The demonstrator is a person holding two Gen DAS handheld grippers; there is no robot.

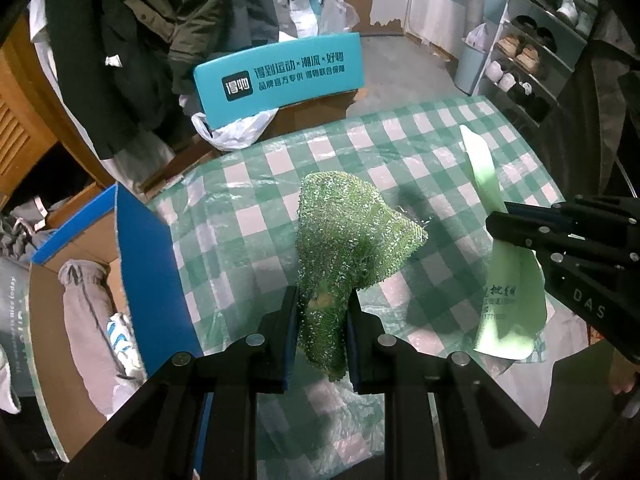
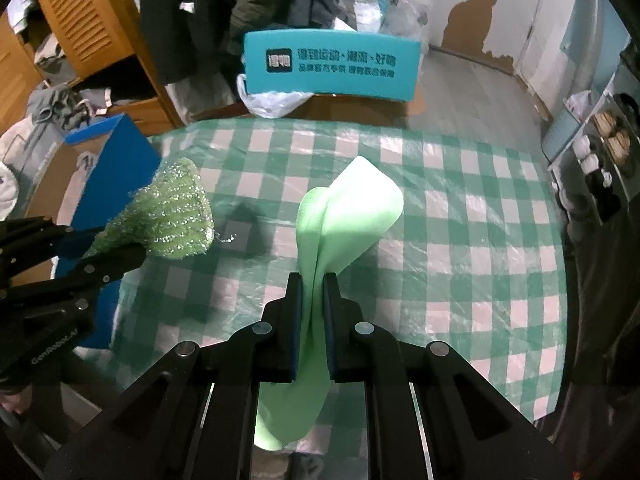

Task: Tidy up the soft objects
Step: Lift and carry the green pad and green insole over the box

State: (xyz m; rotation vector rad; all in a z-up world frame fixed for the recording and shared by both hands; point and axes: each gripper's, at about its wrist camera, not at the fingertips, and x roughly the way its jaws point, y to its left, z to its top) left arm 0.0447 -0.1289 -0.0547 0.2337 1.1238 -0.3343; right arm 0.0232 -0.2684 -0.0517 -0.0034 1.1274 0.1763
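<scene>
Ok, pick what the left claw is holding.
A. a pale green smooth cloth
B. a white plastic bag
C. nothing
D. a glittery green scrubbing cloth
D: the left claw is clamped on the glittery green scrubbing cloth, lifted above the checked table; the right claw has the pale green cloth.

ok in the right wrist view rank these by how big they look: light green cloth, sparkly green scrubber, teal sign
1. light green cloth, though held nearest the camera, which inflates it
2. teal sign, far off, so really bigger than it looks
3. sparkly green scrubber, in the left gripper
</scene>
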